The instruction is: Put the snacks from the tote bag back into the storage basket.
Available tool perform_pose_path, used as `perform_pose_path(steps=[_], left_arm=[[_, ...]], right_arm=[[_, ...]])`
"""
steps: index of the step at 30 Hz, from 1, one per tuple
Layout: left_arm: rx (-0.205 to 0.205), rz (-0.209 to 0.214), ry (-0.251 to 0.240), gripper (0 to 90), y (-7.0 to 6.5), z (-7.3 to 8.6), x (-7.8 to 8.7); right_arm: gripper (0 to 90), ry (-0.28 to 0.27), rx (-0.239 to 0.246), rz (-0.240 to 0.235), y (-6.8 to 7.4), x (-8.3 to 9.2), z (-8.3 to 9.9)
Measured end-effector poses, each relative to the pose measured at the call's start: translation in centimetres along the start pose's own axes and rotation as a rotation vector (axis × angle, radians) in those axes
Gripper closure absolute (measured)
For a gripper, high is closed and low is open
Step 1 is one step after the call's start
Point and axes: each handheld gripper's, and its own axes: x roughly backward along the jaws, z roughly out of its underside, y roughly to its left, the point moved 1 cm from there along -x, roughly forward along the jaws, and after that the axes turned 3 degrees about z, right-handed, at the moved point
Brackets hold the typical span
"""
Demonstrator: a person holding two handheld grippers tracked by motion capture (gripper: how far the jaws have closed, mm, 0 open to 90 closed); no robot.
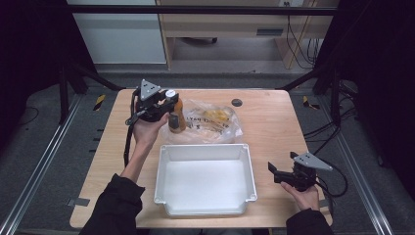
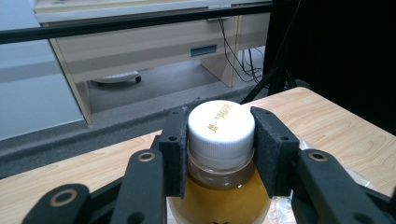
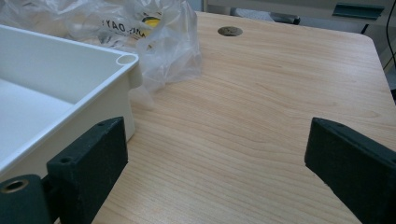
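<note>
The left gripper (image 1: 166,105), a black two-jaw tool with a grey three-cornered plate on top, is clamped on a small clear plastic bottle of amber liquid (image 1: 176,116) near the far left part of the pale wood-grain table (image 1: 274,127). In the left gripper view the two flat, matte black pads press against opposite sides of the bottle's ribbed white screw cap (image 2: 221,127), whose smooth round top carries small gold lettering; below the cap the transparent neck widens into rounded shoulders filled with the golden liquid (image 2: 219,198). From above the bottle stands upright in the grip, just beside the left end of a crumpled clear plastic bag (image 1: 210,122) printed with dark letters and holding something yellow. The bag lies toward the table's far edge, against the far rim of a white rectangular plastic tray (image 1: 205,149) with rounded corners and smooth glossy walls, which sits in the middle of the near half of the table.

The right gripper (image 1: 280,172) rests near the table's near right corner, level with the tray's right wall, its jaws spread wide with bare wood between them. In the right gripper view the foam-like black pads (image 3: 91,161) frame the tray's corner (image 3: 125,59) and a small round dark hole (image 3: 229,31) in the tabletop near the far edge.
</note>
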Motion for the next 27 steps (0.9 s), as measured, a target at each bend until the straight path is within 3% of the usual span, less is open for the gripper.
perform_pose_path(steps=[9,27], left_arm=[[-0.012,-0.002,-0.025,58.9,-0.2,-1.4,1.2],[-0.051,0.039,-0.046,59.0,-1.9,-2.8,4.5]], right_arm=[[6.4,-0.001,0.003,0.001,0.0,0.0,0.0],[6.6,-0.003,0.004,0.002,0.1,0.1,0.0]])
